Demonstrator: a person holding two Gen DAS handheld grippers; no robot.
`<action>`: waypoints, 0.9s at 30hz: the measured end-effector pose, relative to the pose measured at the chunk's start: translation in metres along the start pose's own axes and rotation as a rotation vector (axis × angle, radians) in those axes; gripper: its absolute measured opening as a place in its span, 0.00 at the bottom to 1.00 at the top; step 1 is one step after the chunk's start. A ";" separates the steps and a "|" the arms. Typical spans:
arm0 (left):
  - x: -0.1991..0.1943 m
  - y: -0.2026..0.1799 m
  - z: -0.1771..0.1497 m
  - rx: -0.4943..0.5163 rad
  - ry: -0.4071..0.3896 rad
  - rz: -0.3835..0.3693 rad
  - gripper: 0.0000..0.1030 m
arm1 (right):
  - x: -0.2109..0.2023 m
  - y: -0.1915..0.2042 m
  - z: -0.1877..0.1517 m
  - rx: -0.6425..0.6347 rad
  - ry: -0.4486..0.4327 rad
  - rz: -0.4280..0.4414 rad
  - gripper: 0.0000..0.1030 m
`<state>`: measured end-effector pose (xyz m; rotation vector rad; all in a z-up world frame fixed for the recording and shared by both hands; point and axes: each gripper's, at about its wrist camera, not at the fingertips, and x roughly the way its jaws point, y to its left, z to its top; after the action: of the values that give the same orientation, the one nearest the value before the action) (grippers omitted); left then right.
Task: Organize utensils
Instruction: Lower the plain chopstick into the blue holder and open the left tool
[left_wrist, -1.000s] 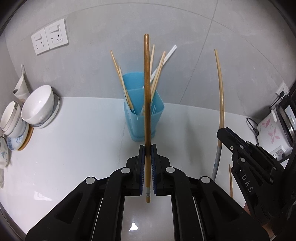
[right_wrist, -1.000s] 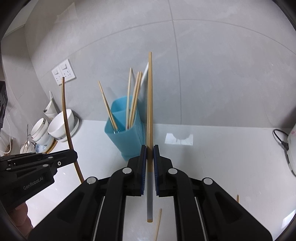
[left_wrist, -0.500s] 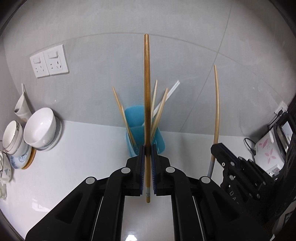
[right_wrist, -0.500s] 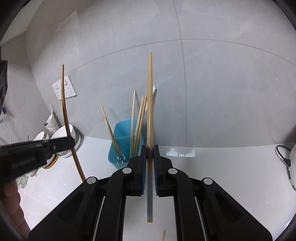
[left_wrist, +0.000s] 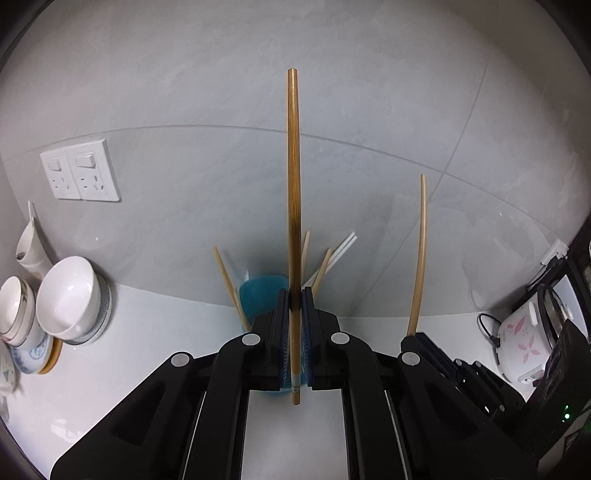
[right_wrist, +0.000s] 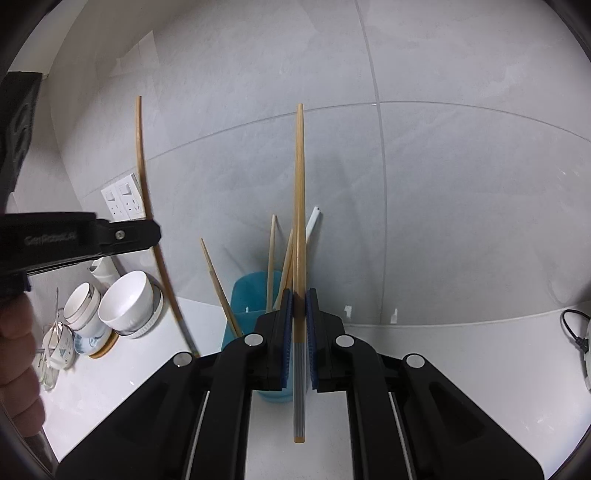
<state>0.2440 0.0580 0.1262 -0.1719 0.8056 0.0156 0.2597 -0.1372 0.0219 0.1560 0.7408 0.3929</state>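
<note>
My left gripper (left_wrist: 294, 295) is shut on a wooden chopstick (left_wrist: 293, 192) that stands upright between its pads. My right gripper (right_wrist: 299, 295) is shut on a second chopstick (right_wrist: 300, 192), also upright. A blue utensil holder (left_wrist: 260, 293) stands on the white counter by the wall, straight behind both grippers, with several chopsticks (left_wrist: 227, 280) leaning in it. It also shows in the right wrist view (right_wrist: 249, 314). Each gripper is seen from the other's camera: the right one (left_wrist: 415, 334) low at the right, the left one (right_wrist: 153, 232) at the left.
Stacked white bowls (left_wrist: 70, 299) and cups sit at the counter's left by the wall. A double wall socket (left_wrist: 79, 170) is above them. A rice cooker (left_wrist: 526, 343) with a cable stands at the far right. A grey tiled wall backs the counter.
Both grippers have risen and tilted upward with their chopsticks; the blue holder now sits lower in both views, partly behind the fingers. The grips are unchanged.
</note>
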 end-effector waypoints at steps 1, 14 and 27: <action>0.004 0.000 0.001 -0.002 -0.005 -0.002 0.06 | 0.002 -0.001 -0.001 0.002 0.000 0.000 0.06; 0.072 0.004 -0.019 0.023 0.004 0.014 0.06 | 0.022 -0.009 -0.007 0.018 0.039 -0.001 0.06; 0.094 0.010 -0.045 0.051 0.074 0.035 0.07 | 0.034 -0.013 -0.010 0.027 0.061 -0.002 0.06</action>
<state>0.2765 0.0558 0.0264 -0.1104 0.8815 0.0213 0.2796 -0.1353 -0.0098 0.1693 0.8064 0.3872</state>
